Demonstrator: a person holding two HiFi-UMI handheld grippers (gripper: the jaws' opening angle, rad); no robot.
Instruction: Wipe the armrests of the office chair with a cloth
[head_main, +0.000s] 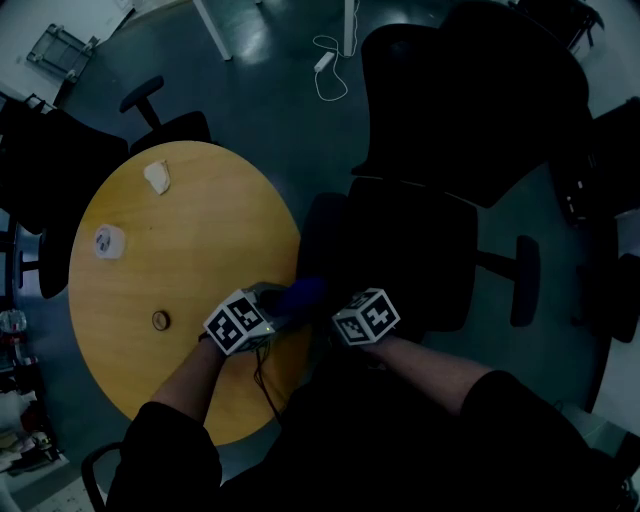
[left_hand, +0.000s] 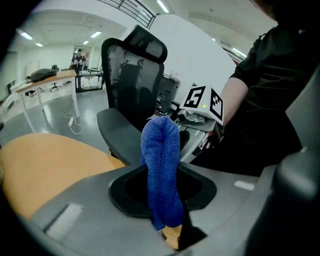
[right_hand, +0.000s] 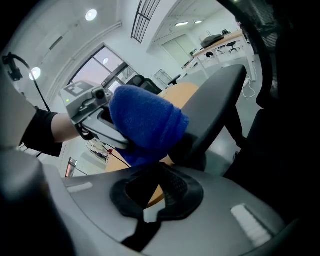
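The left tool (left_hand: 162, 195) is clamped on the cloth (left_hand: 160, 150). The cloth is folded double with its bulge standing past the tips, likely so a thick pad meets the surface. The near armrest (left_hand: 117, 132) lies just ahead and to the left of the tool, beside the tabletop (left_hand: 45, 160) — contact I cannot tell. The right tool (right_hand: 155, 192) faces the cloth with its jaws drawn together and empty — probably kept free to steady the chair (head_main: 460, 110).
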